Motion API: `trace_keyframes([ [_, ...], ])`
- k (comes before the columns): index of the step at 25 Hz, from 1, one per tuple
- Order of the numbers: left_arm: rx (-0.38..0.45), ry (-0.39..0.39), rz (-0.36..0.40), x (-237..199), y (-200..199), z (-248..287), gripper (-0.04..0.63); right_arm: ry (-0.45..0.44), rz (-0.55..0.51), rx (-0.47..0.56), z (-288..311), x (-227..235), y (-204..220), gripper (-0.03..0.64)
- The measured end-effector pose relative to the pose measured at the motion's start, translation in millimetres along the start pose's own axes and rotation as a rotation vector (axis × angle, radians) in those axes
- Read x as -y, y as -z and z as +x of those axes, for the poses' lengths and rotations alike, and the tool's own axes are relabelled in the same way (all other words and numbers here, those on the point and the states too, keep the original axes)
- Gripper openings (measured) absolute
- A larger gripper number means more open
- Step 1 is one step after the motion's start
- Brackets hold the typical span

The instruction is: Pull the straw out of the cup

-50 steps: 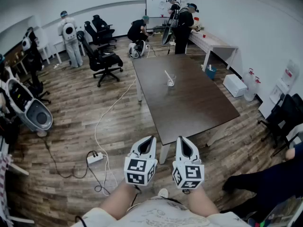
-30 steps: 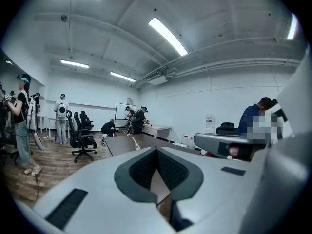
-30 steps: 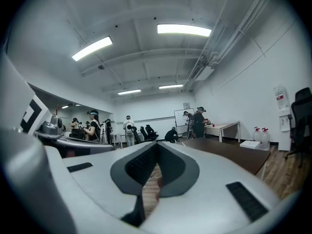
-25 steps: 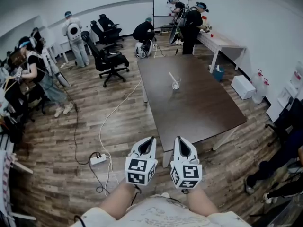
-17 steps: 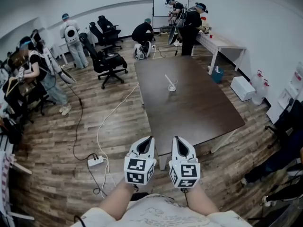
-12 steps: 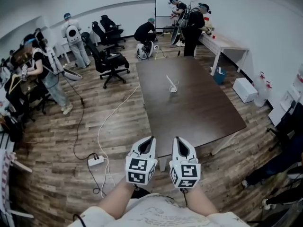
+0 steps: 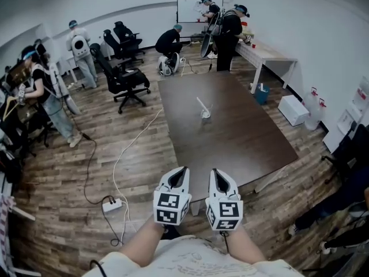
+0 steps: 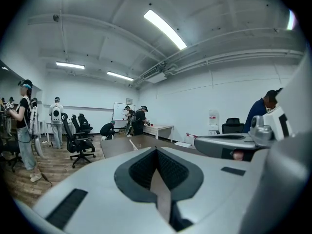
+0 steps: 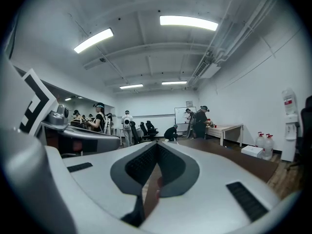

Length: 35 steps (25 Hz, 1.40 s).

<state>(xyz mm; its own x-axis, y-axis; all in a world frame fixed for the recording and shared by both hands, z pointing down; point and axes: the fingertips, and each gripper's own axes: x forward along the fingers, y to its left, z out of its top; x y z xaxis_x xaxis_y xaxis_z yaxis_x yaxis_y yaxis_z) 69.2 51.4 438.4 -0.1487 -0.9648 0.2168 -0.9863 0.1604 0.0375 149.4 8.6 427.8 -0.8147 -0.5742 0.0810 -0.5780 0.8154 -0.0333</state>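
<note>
A small clear cup (image 7: 205,114) stands near the middle of the dark brown table (image 7: 242,137), and a white straw (image 7: 200,104) leans out of it to the upper left. My left gripper (image 7: 184,169) and right gripper (image 7: 215,170) hang side by side just short of the table's near edge, far from the cup. Both are shut with nothing between their jaws. In the left gripper view the cup and straw (image 8: 133,146) show tiny, far beyond the left gripper (image 8: 156,149). The right gripper (image 9: 157,144) points along the table (image 9: 229,156).
A white power strip (image 7: 110,204) and cables lie on the wood floor at the left. Black office chairs (image 7: 122,77) stand beyond the table's left corner. Several people work at the far wall and left side. A white table (image 7: 262,53) and white box (image 7: 293,109) stand on the right.
Both grippers and the view have moved closer to the table's near edge, still side by side and shut. A person at the left has walked further along the floor.
</note>
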Motion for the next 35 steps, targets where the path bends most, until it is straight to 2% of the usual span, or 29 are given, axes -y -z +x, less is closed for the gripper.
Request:
trace_keyframes([
  [7, 0.003, 0.05, -0.015, -49.2, -6.5, 61.9, 0.0, 0.049, -0.01, -0.009, 71.3, 6.9, 2.5, 0.011],
  [14, -0.03, 0.103, -0.037, -104.8, -14.4, 131.0, 0.0, 0.111, 0.004, -0.03, 148.8, 18.8, -0.5, 0.009],
  [23, -0.062, 0.19, -0.046, -152.0, -30.9, 209.6, 0.0, 0.205, 0.011, -0.067, 226.3, 38.0, -1.9, 0.009],
  [27, -0.084, 0.235, -0.033, -159.2, -32.5, 244.7, 0.0, 0.256, 0.027, -0.074, 249.1, 55.8, -3.7, 0.011],
  [35, -0.088, 0.227, 0.007, -204.3, -23.7, 315.5, 0.0, 0.363, 0.025, -0.125, 292.4, 64.2, 13.3, 0.009],
])
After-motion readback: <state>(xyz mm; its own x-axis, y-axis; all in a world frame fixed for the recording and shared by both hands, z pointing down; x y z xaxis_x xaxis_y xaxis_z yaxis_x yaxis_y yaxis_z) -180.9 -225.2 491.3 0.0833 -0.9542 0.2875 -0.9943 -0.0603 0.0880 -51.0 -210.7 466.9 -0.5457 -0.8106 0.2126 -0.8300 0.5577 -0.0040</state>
